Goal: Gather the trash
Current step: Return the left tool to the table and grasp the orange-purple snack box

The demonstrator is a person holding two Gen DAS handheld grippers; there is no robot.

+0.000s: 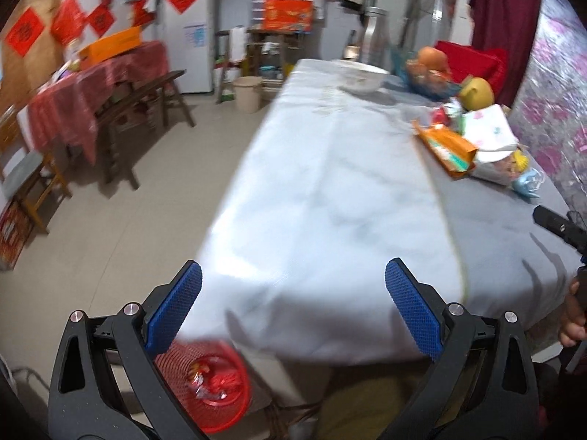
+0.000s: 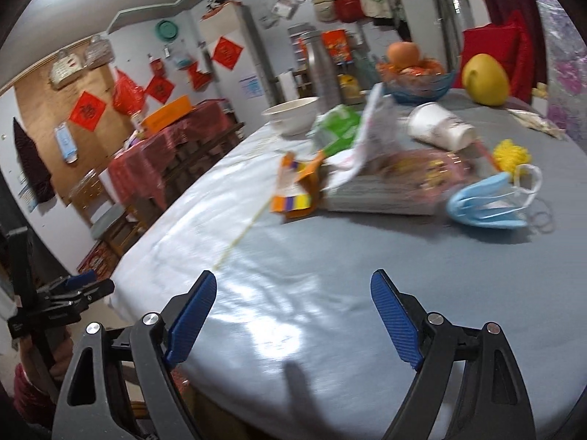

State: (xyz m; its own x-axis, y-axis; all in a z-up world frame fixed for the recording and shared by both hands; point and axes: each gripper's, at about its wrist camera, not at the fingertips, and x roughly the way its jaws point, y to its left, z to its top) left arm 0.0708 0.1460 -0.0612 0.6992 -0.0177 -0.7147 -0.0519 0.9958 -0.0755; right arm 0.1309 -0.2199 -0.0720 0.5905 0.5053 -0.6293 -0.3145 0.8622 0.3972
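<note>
Blue mask (image 2: pixel 488 201) beside orange wrapper (image 2: pixel 297 187) | both claws gape empty | red basket (image 1: pixel 209 385) below table

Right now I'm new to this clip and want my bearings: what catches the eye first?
A heap of litter on the grey table: an orange carton, a tipped paper cup and a blue face mask. Beyond it sits a yellow pomelo. In the left view, a red basket stands on the floor by the table's near edge.

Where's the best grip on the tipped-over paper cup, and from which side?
Probably across the paper cup mid-body, coming from above with the open right gripper. It lies on its side on the table, so its round wall faces up; pads either side should pinch it.
</note>
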